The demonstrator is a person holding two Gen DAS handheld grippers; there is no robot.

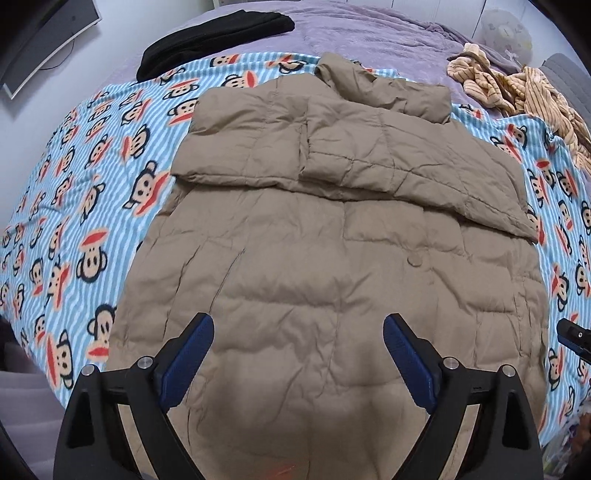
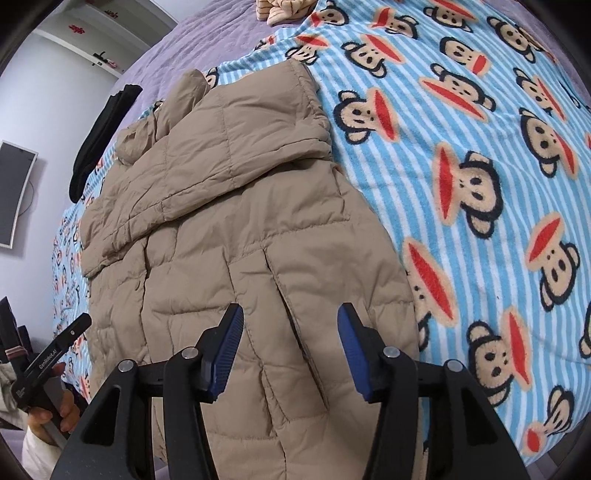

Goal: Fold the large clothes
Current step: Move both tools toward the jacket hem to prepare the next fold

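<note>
A: Where does the jacket [image 1: 325,240] lie for you?

B: Your tan padded jacket lies flat on the monkey blanket [image 1: 74,206], which covers the bed [image 1: 369,33]. Its sleeves are folded across the upper half, away from you, and the collar points to the far side of the bed. The hem is the part of the jacket nearest you.

A: And your left tongs [image 1: 298,336]?

B: They hang over the hem end of the jacket with the jaws spread wide. Nothing sits between the blue pads [image 1: 192,354]; they are clear of the cloth.

A: Your right tongs [image 2: 290,332]?

B: Those hover over the jacket's right edge, near the hem, jaws parted about halfway. The pads grip nothing, and the fabric shows below the gap.

A: What else lies round the jacket?

B: A black garment [image 1: 214,37] lies beyond the jacket's collar on the bed's purple cover. A striped tan bundle [image 1: 517,92] sits at the far right of the jacket. In the right wrist view your hand [image 2: 62,413] holds the left tongs' handle, left of the jacket. A monitor [image 2: 14,192] hangs on the wall beyond the jacket's left side.
</note>
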